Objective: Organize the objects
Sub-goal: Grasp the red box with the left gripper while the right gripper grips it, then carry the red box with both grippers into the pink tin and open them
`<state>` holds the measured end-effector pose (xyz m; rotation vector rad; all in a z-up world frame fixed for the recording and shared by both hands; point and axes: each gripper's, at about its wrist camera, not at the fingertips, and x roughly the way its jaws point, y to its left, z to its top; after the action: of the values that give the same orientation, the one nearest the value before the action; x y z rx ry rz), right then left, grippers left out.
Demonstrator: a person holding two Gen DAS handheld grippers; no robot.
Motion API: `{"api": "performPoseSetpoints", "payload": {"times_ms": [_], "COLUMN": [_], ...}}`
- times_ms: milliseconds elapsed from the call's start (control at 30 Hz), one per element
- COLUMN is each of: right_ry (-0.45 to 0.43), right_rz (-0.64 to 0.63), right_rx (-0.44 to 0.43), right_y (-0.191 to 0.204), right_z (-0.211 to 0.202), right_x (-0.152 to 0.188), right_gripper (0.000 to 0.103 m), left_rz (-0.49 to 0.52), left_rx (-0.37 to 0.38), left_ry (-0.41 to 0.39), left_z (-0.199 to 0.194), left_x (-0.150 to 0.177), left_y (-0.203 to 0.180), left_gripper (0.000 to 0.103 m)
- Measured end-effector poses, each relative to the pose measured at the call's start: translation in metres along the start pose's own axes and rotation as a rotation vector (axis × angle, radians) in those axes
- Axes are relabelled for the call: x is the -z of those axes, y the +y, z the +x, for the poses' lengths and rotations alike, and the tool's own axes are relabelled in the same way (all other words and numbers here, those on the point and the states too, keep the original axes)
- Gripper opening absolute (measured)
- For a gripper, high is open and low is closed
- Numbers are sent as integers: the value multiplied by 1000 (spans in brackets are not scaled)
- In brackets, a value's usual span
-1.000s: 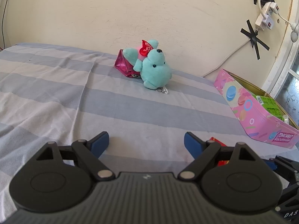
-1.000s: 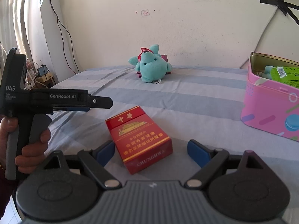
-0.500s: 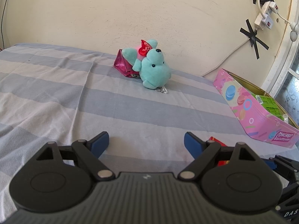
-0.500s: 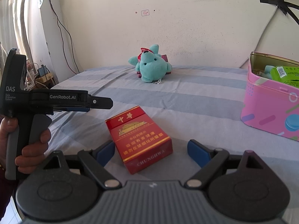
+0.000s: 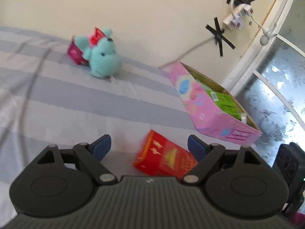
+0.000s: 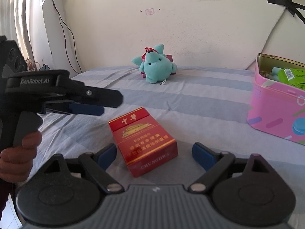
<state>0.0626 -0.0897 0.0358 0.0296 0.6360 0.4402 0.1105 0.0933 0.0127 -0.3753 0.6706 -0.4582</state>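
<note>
Right claw [image 6: 154, 151] hovering low, jaws apart, straddling red cigarette pack [image 6: 144, 143] lying flat on striped bed [image 6: 200, 99], not gripping. Left claw [image 5: 149, 145] also gaping, empty, pointing at same pack. Advising: be squaring pads on long sides, closing gently, then lifting toward pink tin [image 6: 276, 114] at right.

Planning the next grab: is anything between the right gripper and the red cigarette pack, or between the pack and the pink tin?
Nothing visible. The red cigarette pack lies just ahead of the open right gripper, and only bare striped sheet separates it from the pink tin.
</note>
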Motion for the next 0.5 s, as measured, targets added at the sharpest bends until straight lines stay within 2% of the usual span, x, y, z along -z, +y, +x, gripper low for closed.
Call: {"api": "performPoseSetpoints", "payload": {"times_ms": [33,67,100,133,167,200,267,367,500], "right_ry": [0,-1,-4,-7,-12,-18,-35,-111,-217], "right_rz": [-3,-12,-24,-43,-60,-63,-41,-87,-141], "right_rx": [1,2,3,7,15,20,10,52,170], "right_y": [1,2,4,7,10,11,6,2,-18], "right_z": [0,0,-1,-1,-3,-4,-10,-31,-61], "right_x": [0,0,1,2,3,3,3,1,-11], "right_gripper": [88,81,68,68,68,68,68,68,68], "left_rz": [2,8,15,36,73,109,103,72,141], "left_rx": [0,-3,2,-4,-37,-78,-90,-31,24], "left_ry": [13,32,59,67,65,65,64,53,29], "left_z": [4,10,16,18,18,19,16,13,31], "left_x": [1,1,3,6,9,11,8,-8,-32], "left_y": [-2,-4,-7,-13,-20,-28,-34,-44,-87], "left_gripper": [88,87,74,70,65,64,61,57,59]}}
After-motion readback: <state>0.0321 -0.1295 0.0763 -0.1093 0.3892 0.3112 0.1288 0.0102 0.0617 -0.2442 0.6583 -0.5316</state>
